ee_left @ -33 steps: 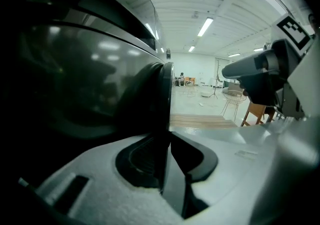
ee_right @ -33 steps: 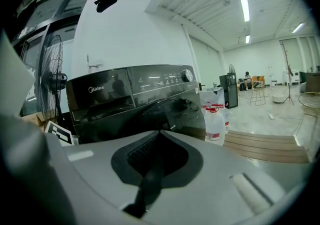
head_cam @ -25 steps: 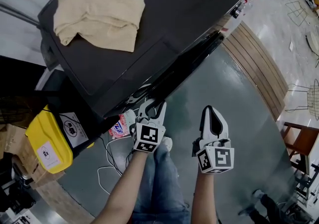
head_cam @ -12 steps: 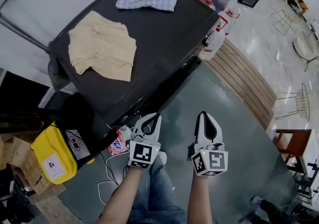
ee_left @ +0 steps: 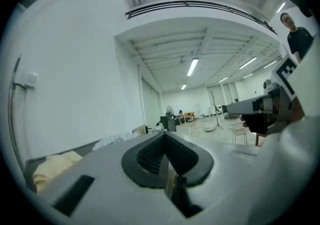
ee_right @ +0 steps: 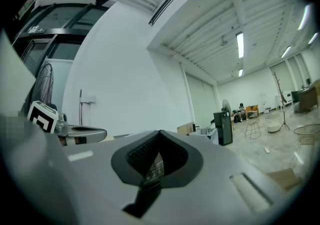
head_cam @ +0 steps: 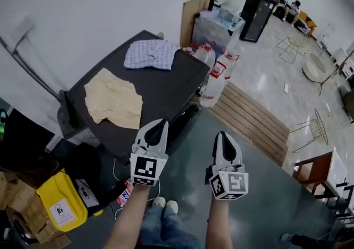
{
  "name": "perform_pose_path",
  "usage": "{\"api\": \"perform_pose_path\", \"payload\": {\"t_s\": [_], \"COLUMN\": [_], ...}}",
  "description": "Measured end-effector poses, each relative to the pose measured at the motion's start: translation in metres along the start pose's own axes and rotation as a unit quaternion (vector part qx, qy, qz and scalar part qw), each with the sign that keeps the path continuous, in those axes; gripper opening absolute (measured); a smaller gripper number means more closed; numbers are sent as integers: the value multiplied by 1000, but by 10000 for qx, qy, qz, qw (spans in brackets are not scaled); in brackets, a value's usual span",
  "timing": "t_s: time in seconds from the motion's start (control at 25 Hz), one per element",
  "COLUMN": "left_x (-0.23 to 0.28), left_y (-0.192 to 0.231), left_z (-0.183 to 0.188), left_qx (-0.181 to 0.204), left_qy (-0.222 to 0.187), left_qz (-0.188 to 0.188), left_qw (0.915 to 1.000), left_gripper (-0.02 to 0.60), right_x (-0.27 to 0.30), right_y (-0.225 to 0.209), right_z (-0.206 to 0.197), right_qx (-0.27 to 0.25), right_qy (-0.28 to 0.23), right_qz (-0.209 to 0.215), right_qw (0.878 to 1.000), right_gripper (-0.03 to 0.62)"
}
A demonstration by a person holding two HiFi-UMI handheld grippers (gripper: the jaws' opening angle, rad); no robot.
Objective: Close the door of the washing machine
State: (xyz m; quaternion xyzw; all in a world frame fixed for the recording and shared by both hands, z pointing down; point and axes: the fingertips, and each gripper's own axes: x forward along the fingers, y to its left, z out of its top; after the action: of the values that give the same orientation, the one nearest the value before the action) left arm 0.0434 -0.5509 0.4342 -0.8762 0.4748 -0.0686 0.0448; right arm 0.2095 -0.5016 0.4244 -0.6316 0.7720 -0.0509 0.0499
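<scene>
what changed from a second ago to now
Both grippers rose away from the black washing machine. The left gripper, slightly open before, is now shut on nothing. The right gripper stayed shut and empty; the crumpled beige cloth stayed on the machine's top.

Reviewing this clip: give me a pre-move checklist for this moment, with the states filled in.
1. Left gripper shut, nothing between its jaws: ok.
2. Right gripper shut and empty: ok.
3. Washing machine closed: cannot tell; its front face is seen edge-on.
4. Beige cloth lies on the machine's top, not hanging over the front: ok.
5. Checked cloth lies on the top too: ok.
</scene>
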Motion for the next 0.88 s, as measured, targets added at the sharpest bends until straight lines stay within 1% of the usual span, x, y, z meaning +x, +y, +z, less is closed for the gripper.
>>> {"api": "perform_pose_path", "payload": {"t_s": [0.12,0.24,0.4,0.64,0.88], "left_x": [6,4,4,-4,-16], "left_y": [13,18,17,5,1], "left_z": [48,92,134,170,174], "left_qx": [34,112,168,173,68], "left_qy": [-341,-576,-858,-1136,-1204], "left_qz": [12,6,-85,-269,-357], "left_qw": [9994,9983,9961,9930,9921], "left_gripper": [0,0,0,0,0], "right_x": [2,-6,-17,-33,-46], "right_y": [-3,-4,-10,-5,2], "right_z": [45,86,125,161,164], "right_qx": [-122,-225,-379,-601,-617], "right_qy": [-342,-595,-882,-1136,-1123], "right_qz": [-82,-160,-283,-337,-420], "right_qw": [9993,9978,9950,9911,9909], "right_gripper": [8,8,8,8,8]}}
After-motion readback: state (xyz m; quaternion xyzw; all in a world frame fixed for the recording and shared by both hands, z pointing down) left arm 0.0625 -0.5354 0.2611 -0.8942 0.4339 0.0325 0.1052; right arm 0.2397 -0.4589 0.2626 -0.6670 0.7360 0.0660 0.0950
